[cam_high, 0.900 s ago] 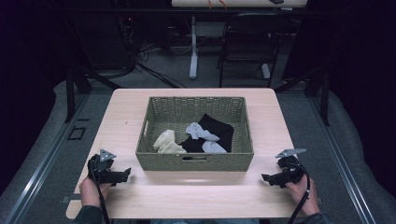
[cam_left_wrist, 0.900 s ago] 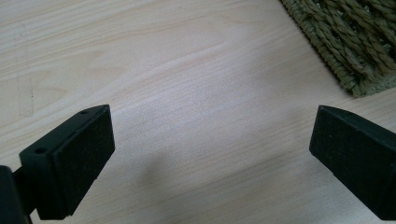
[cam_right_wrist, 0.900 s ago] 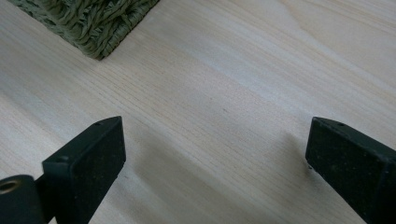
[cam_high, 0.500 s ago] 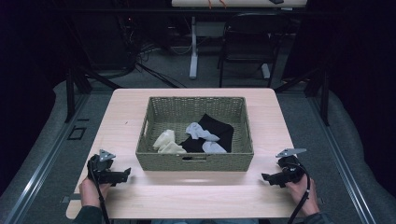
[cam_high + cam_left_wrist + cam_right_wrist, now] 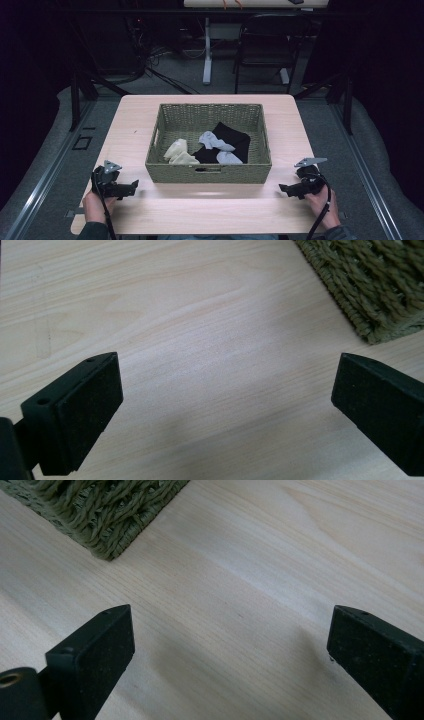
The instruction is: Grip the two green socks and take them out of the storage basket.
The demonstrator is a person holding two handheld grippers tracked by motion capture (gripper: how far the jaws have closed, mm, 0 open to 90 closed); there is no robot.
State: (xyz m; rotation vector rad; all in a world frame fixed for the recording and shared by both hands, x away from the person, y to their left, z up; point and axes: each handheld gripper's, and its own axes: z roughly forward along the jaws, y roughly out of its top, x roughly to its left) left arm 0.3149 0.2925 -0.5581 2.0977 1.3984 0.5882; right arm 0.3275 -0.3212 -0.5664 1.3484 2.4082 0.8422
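Basket (image 5: 210,172), one, woven green, mid-table (image 5: 300,130); inside: two cream socks (image 5: 178,152), two pale blue (image 5: 215,141), one black cloth (image 5: 231,135). Left gripper (image 5: 131,187) and right gripper (image 5: 284,189) flank it, jaws spread wide, empty.

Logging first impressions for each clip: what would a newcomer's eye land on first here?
The woven green basket at the middle of the pale wooden table, with cream, pale blue and black cloth pieces inside. Then the left gripper and right gripper, both open, held low at the near corners on either side of the basket.
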